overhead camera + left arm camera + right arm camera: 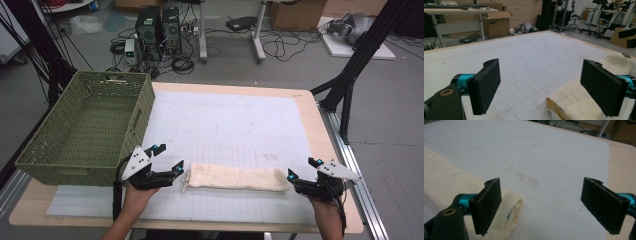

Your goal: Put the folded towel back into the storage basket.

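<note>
1. A green wicker basket point(85, 125) sits at ten o'clock on the table point(310, 115).
2. A cream folded towel point(235, 177), at six o'clock, looks soft, light and floppy; best gripped at both ends.
3. The left gripper point(167, 160) and right gripper point(301, 168) are spread wide, empty, one at each towel end.
4. The left gripper view shows the towel's layered fold edge point(554, 105).

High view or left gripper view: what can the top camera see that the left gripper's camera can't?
The high view alone takes in the green basket, the right gripper open at the folded cloth's right end, and both of the person's hands. The left gripper view alone gives a close look at its own open black pads and a cardboard box beyond the table. Both share the cloth, the gridded mat and the left gripper.
</note>
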Available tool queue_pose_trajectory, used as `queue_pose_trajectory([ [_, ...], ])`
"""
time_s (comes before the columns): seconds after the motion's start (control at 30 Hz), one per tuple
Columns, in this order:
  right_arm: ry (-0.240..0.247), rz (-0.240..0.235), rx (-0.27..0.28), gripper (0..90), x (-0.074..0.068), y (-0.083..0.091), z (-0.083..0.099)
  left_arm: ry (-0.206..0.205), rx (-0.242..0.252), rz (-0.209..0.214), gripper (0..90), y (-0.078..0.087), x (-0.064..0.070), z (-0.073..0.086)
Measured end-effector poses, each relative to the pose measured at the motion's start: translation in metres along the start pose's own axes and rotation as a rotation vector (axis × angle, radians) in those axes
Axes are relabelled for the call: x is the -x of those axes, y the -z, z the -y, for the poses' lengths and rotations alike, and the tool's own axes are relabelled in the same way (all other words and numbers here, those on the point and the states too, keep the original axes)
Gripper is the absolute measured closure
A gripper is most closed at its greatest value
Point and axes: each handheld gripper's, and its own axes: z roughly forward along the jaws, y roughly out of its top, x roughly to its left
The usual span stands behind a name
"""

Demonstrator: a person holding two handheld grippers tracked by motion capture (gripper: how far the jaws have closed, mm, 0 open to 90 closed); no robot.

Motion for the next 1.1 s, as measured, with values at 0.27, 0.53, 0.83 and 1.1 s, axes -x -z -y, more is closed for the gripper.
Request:
queue_pose_trajectory([
  [0.27,0.006,-0.013,-0.001,15.3,-0.0008,-0.0016,0.0006,-0.007,-0.001,0.001,16.8,0.0007,0.0008,-0.0004],
  [0.53,-0.002,-0.011,0.004,15.3,0.0008,0.0013,0.0010,-0.003,-0.027,0.017,16.6,-0.0015,0.0023,0.0000],
  [0.83,-0.002,-0.015,0.000,15.3,-0.0024,0.0029,0.0016,0.008,-0.024,0.026,17.2,-0.0008,0.0030,-0.0020],
  [1.1,-0.001,-0.027,-0.003,15.9,-0.0030,0.0005,0.0012,0.010,-0.050,0.057,17.3,-0.0021,0.0050,-0.0069],
])
